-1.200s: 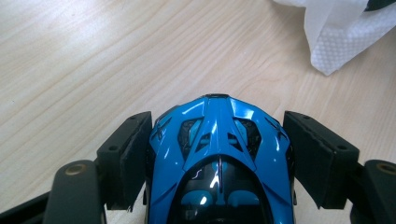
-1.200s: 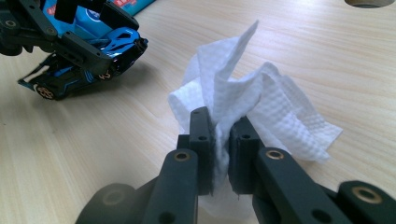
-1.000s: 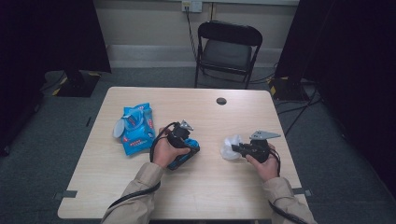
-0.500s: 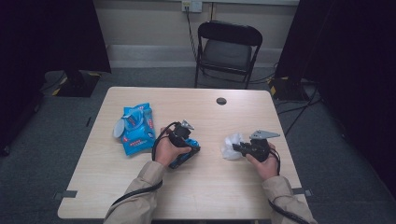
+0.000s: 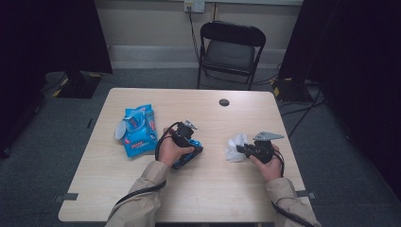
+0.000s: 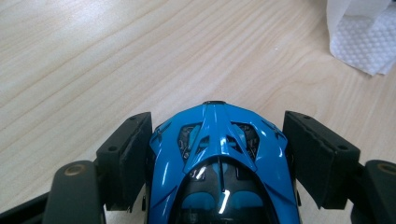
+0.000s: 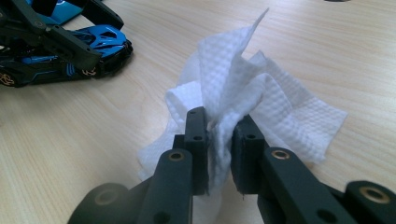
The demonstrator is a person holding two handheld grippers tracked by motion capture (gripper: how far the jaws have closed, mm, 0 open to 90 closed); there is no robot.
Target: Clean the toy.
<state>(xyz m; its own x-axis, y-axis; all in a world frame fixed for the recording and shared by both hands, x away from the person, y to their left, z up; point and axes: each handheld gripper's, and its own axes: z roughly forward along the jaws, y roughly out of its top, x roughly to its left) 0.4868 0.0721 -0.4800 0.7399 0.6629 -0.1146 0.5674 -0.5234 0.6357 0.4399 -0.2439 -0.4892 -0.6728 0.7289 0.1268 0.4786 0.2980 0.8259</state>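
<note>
- My left gripper point(image 6: 217, 154) clamped the blue toy car point(image 6: 219, 163), jaws against its sides.
- My right gripper point(image 7: 218, 135) pinched the white paper towel point(image 7: 243, 93), jaws narrow.

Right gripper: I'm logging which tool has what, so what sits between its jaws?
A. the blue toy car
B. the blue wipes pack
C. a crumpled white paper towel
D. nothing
C: in the right gripper view the right gripper pinches the white paper towel, while the blue toy car lies farther off in the other gripper.
</note>
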